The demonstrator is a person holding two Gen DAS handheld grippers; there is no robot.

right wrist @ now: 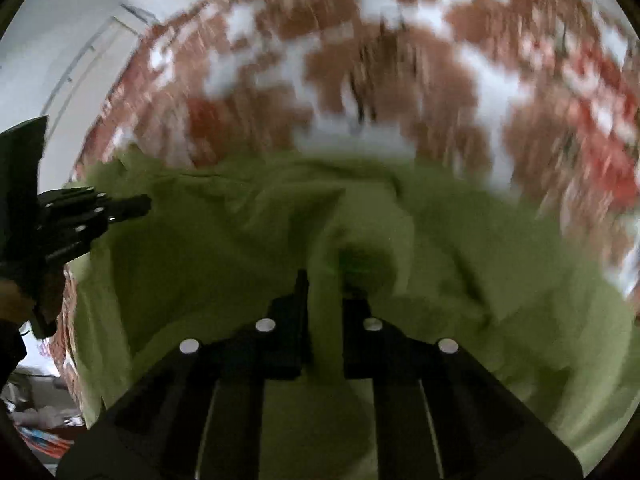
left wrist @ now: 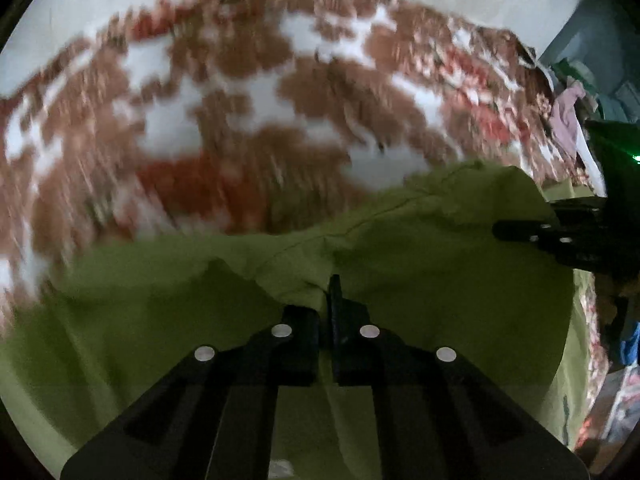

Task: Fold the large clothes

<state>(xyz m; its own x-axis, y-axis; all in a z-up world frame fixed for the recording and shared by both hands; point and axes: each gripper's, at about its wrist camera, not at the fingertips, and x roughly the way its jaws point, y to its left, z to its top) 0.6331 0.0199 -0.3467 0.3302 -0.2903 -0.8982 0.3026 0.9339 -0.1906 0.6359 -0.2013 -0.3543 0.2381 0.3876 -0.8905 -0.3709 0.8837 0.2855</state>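
A green garment (left wrist: pixel 400 248) lies bunched on a brown, white and red patterned blanket (left wrist: pixel 240 92), spreading around and ahead of both pairs of fingers. The left gripper (left wrist: pixel 326 300) is clenched on a fold of the cloth. The right gripper (right wrist: pixel 324 292) pinches a ridge of cloth between its fingers. Only the left view shows a heap of clothes (left wrist: pixel 568 116) far right; only the right view shows colourful clutter (right wrist: pixel 40 436) lower left.

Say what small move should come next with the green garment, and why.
Probably carry the pinched edge across to make the fold. The left gripper and right gripper are each shut on a bunch of the green garment, which lies rumpled on the patterned bedspread.
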